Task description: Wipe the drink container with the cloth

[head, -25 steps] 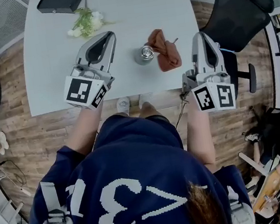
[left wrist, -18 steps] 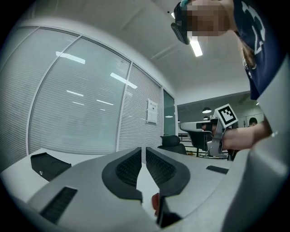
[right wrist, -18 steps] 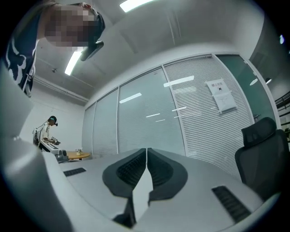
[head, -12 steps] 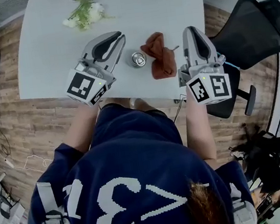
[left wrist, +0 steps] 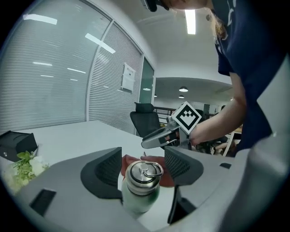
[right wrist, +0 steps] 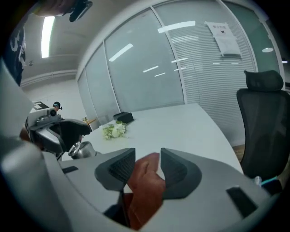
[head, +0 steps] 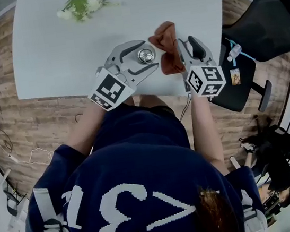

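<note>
A steel drink bottle (head: 146, 57) with a ring cap stands upright near the front edge of the white table (head: 55, 50). My left gripper (head: 152, 54) reaches round it, jaws opening, one on each side of the bottle (left wrist: 141, 186) with a gap showing. A rust-brown cloth (head: 166, 45) lies crumpled just right of the bottle. My right gripper (head: 184, 45) comes in from the right, jaws opening, with a fold of the cloth (right wrist: 145, 190) standing between its pads. In the right gripper view the bottle (right wrist: 84, 150) shows at the left.
White flowers (head: 79, 1) lie at the table's far side, with a black box (right wrist: 123, 117) behind them. A black office chair (head: 265, 20) stands to the right of the table. The table's front edge runs right under both grippers.
Both grippers have moved forward from the table's front edge, the left one onto the bottle, the right one onto the cloth. Their jaws were together before and now stand apart.
</note>
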The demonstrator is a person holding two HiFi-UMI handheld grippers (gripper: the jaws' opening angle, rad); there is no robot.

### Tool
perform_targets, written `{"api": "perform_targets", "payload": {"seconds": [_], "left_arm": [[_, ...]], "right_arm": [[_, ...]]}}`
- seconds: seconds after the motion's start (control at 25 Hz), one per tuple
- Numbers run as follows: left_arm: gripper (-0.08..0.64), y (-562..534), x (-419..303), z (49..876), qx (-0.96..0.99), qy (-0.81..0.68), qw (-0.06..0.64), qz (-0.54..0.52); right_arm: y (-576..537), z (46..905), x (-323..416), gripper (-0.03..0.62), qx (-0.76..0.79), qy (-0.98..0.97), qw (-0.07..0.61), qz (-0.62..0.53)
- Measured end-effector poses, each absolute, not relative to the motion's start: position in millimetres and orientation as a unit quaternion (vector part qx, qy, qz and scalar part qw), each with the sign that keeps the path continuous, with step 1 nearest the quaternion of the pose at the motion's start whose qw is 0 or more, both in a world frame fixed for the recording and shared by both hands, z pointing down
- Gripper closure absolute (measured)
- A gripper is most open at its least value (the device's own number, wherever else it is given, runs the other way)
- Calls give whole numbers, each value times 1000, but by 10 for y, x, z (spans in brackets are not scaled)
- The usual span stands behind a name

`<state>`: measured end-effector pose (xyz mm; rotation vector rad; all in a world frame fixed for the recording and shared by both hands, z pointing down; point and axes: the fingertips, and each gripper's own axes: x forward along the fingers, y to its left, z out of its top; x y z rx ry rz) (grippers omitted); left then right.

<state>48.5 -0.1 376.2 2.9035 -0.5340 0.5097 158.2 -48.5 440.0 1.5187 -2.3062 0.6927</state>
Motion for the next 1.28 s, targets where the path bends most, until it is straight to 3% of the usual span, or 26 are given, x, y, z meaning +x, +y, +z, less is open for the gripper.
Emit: {"api": "perform_targets", "payload": {"seconds": [0.28, 0.56, 0.76, 1.28], "left_arm": [[253, 18, 589, 4045, 960, -171, 7, 222], [263, -44, 553, 3759, 977, -154, 35, 140], [481, -105, 473, 3710, 975, -175, 19, 138], [535, -66, 469, 3604, 976, -189, 70, 87]], "right_arm": [[-399, 4770, 1629, 403, 528, -784, 178, 275], [-421, 4771, 1641, 403, 533, -780, 179, 275], [-401, 4835, 1641, 403, 532, -778, 186, 278], [-317, 4973, 1679, 382, 547, -764, 208, 273]]}}
